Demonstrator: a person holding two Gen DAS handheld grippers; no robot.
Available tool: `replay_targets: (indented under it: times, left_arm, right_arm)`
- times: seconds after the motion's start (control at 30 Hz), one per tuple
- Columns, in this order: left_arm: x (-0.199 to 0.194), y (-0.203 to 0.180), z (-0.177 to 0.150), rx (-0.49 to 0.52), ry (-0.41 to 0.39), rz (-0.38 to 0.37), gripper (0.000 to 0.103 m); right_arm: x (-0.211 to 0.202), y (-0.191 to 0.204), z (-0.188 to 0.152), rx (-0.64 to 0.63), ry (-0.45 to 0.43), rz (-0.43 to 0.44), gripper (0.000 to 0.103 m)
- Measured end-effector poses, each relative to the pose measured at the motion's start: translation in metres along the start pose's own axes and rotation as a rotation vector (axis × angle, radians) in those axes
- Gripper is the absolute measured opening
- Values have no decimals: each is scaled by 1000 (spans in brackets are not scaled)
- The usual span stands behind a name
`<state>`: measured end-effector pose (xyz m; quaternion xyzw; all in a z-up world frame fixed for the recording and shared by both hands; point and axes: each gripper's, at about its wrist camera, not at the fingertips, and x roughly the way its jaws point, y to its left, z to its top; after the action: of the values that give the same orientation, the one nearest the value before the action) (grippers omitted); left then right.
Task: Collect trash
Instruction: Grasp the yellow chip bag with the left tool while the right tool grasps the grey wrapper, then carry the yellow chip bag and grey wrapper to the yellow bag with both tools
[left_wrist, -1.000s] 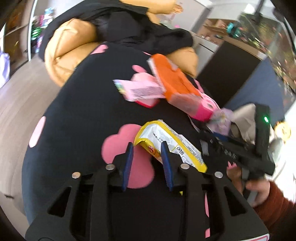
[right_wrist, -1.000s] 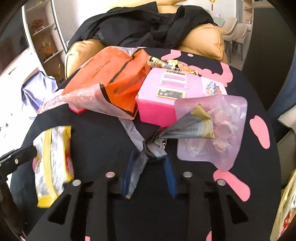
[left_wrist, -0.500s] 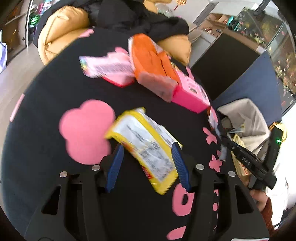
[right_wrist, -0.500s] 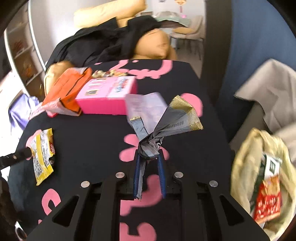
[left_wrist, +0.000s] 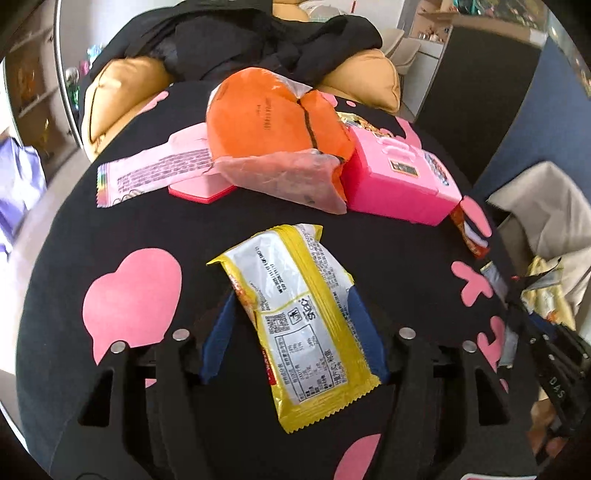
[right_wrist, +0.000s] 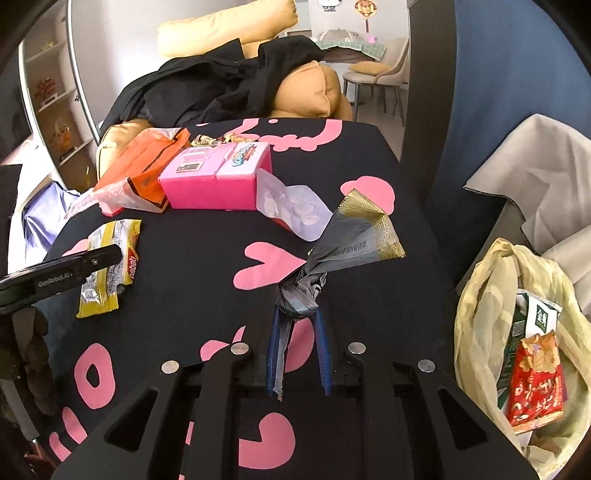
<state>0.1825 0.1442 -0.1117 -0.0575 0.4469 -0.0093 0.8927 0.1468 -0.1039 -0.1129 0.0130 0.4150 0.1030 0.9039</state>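
Your left gripper (left_wrist: 293, 334) has just been opening its jaws, and they now stand wide on either side of the yellow wrapper (left_wrist: 301, 321). The wrapper lies slantwise between the blue pads (left_wrist: 218, 341), covering most of the far one, and whether either pad presses on it I cannot tell. From the right wrist view the same yellow wrapper (right_wrist: 109, 266) lies on the black cloth with pink shapes (right_wrist: 236, 218), the left tool's arm across its edge.

Your right gripper (right_wrist: 297, 349) has its jaws drawn narrow, pinched on the twisted neck of the grey and gold wrapper (right_wrist: 347, 243), which fans up and out ahead of the fingers (right_wrist: 322, 347). A tail of it hangs down along the left pad.

Further out on the cloth: a clear pouch (right_wrist: 291, 206) just beyond that wrapper, then the pink box (right_wrist: 218, 181), with the orange bag (left_wrist: 273, 122) leaning on its side. A pale pink wrapper (left_wrist: 155, 173) lies on a flat pink lid (left_wrist: 201, 190) beside the orange bag.

Off the table edge to your right, the pale yellow bag (right_wrist: 480, 295) gapes open, a red packet (right_wrist: 537, 384) and a green and white carton (right_wrist: 535, 317) inside it.
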Motion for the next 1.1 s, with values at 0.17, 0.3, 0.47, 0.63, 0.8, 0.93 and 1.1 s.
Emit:
replay_targets:
  times: [0.17, 0.3, 0.47, 0.63, 0.8, 0.93, 1.1]
  left_arm:
    - [-1, -2, 0, 25, -17, -59, 37]
    - [-18, 4, -2, -16, -61, -133, 30]
    - [-50, -3, 7, -1, -141, -153, 28]
    - [-84, -25, 18, 46, -219, -175, 28]
    - [-107, -51, 25, 89, -252, -226, 29]
    - [-123, -84, 28, 137, -276, -287, 29]
    - [-130, -142, 23, 243, -281, -349, 29]
  right_arm:
    - [-6, -7, -1, 15, -17, 9, 19]
    - [-17, -13, 1, 18, -49, 16, 19]
    - [-30, -8, 6, -12, -72, 43, 19]
    - [-55, -9, 15, -44, -136, 41, 19]
    - [-98, -24, 22, -86, -225, -11, 19]
    - [-132, -44, 23, -99, -295, -49, 19]
    - [-164, -90, 15, -63, -344, -106, 19]
